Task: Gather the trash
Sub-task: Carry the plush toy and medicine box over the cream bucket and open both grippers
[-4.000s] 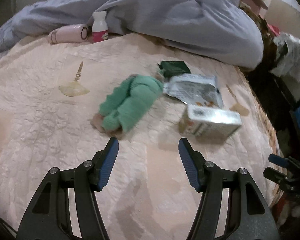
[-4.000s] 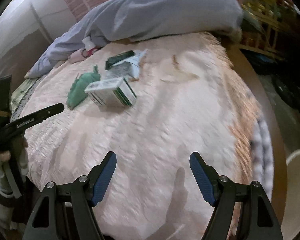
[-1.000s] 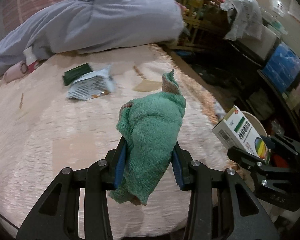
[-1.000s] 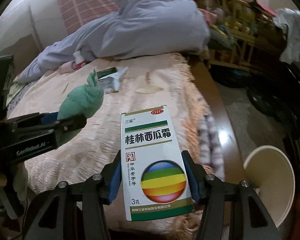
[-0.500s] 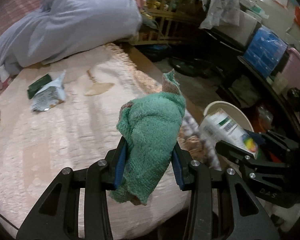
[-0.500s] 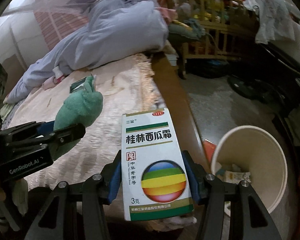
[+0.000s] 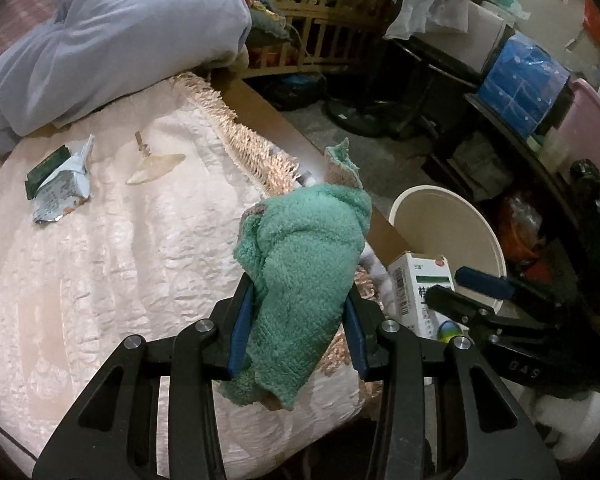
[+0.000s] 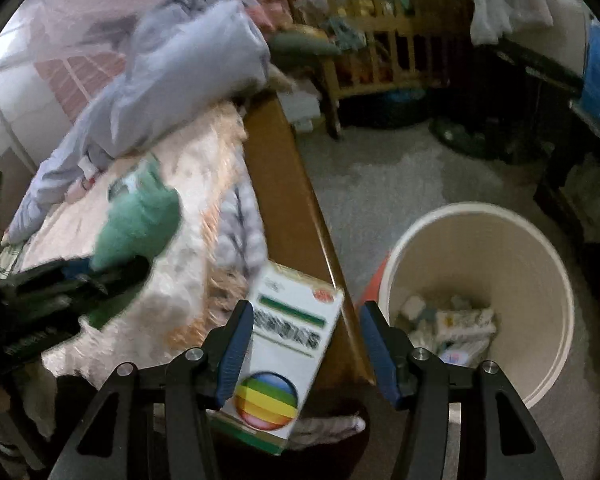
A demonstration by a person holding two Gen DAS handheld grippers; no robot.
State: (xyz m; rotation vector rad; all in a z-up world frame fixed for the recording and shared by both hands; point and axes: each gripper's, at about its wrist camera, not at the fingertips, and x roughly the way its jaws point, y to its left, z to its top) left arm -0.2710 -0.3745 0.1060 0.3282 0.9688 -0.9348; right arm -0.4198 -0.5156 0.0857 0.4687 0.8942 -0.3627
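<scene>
Towel (image 7: 300,272), green and fluffy, bunched upright and clamped between both blue pads of the left tool (image 7: 299,290), hanging over the fringed edge of the bed (image 7: 100,280), just left of the cream bin (image 7: 496,248) and higher than its rim. Frayed corner poking up toward the bin's far side.

Medicine box (image 8: 288,344), white with a green stripe and a rainbow ball, sitting between the fingers of the right tool (image 8: 306,310), tilted and blurred, left of the bin's rim and not yet over its mouth. Left pad against the box's edge; visible gap between the box and the right pad. Cannot tell whether gripped or slipping loose.

Bin standing on the grey floor beside the wooden bed frame, mouth open upward, crumpled wrappers and paper scraps (image 8: 460,328) already lying at its bottom.

Farther from the bin, on the pale quilted bedspread: torn foil wrapper (image 7: 60,192) touching a dark green packet (image 7: 46,166). Beyond those, well away from the bin, rumpled blue-grey duvet (image 7: 120,40). Behind the bin, across the floor, wooden cot (image 7: 312,40) piled with clutter.
</scene>
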